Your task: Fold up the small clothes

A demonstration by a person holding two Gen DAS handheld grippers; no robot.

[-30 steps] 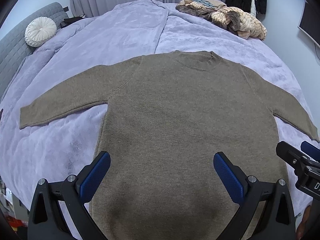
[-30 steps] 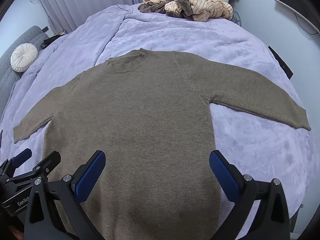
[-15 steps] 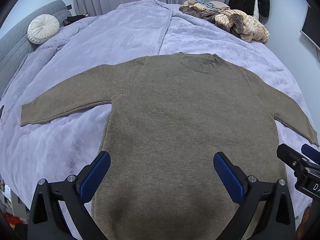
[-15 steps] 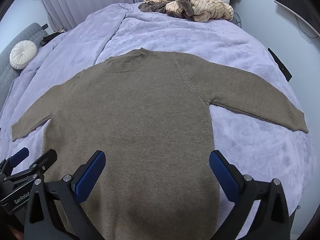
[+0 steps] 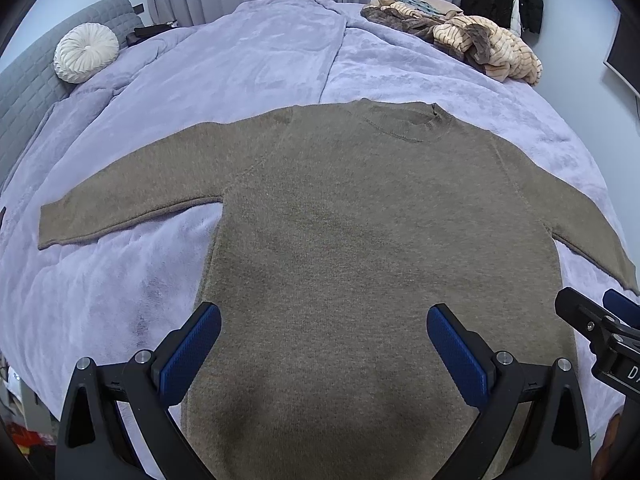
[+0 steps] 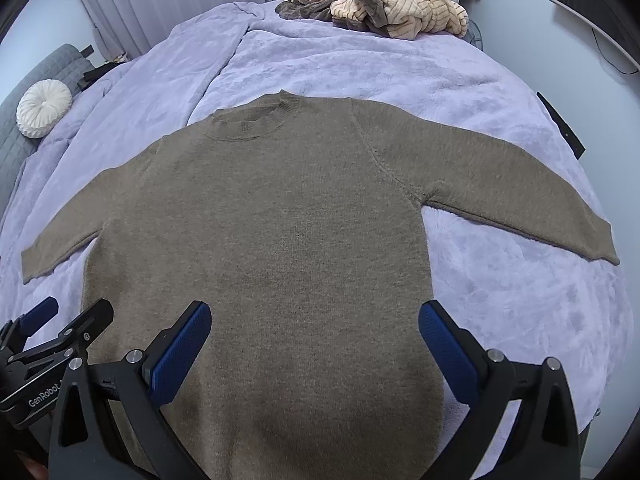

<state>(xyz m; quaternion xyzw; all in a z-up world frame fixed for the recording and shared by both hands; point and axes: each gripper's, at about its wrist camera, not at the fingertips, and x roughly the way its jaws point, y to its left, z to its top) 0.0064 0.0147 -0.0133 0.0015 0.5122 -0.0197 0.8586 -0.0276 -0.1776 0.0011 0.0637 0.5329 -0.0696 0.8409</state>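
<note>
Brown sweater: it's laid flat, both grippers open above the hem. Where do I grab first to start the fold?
Take the brown sweater by its sleeve cuffs. The left sleeve lies straight out on the blanket, so bring the left gripper in from the outer side and pinch the cuff's free edge. Mirror that with the right gripper on the right sleeve.

1. I see the sweater (image 5: 360, 240) lying flat on the bed (image 5: 248, 60), hem at the near edge, collar toward the far edge, sleeves spread to the left and right edges.
2. A pile of clothes (image 5: 472, 40) sits at the far right corner.
3. A round cushion (image 5: 86, 58) rests at the far left corner.
4. My left gripper (image 5: 324, 344) and right gripper (image 6: 314, 340) hang side by side above the hem, jaws spread.
</note>
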